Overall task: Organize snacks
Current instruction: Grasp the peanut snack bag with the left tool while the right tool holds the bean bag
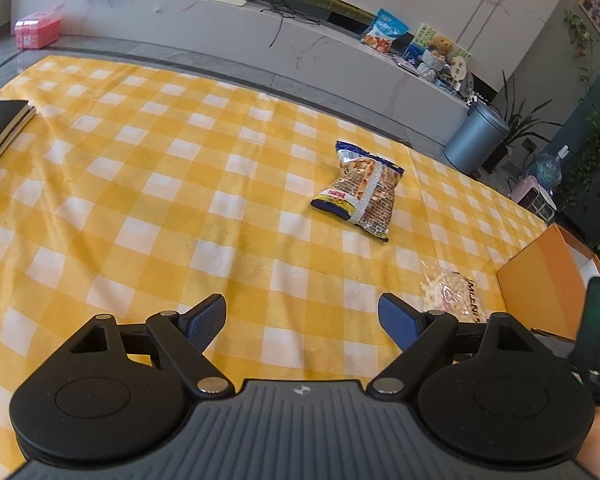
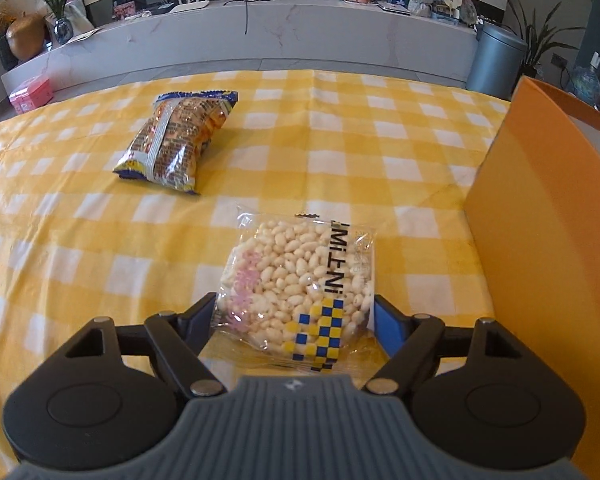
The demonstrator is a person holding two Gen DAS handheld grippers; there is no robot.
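On the yellow-and-white checked tablecloth (image 2: 100, 240) two snack packets are laid out, well apart from each other. Nearest the right gripper (image 2: 294, 316) a clear plastic bag of pale puffed rice with a blue-and-yellow chequered patch (image 2: 296, 288) is seen lying flat, its near end placed between the two blue-padded fingers (image 2: 386, 328). The left pad appears to meet the bag's edge and the right pad sits just beside its other edge, but a firm squeeze cannot be confirmed, so the bag is bracketed rather than clearly clamped, and it is not lifted off the cloth. Farther back and to the left a shiny foil packet printed in brown and orange with dark blue ends (image 2: 176, 140) is resting on the cloth. At the right edge a tall orange cardboard box (image 2: 540, 240) is stood upright, near the rice bag but apart from it. From the left wrist view the left gripper (image 1: 302, 320) is shown spread wide with nothing between its fingers, held above bare cloth, and a black notebook (image 1: 4, 128) is visible at the far left edge.
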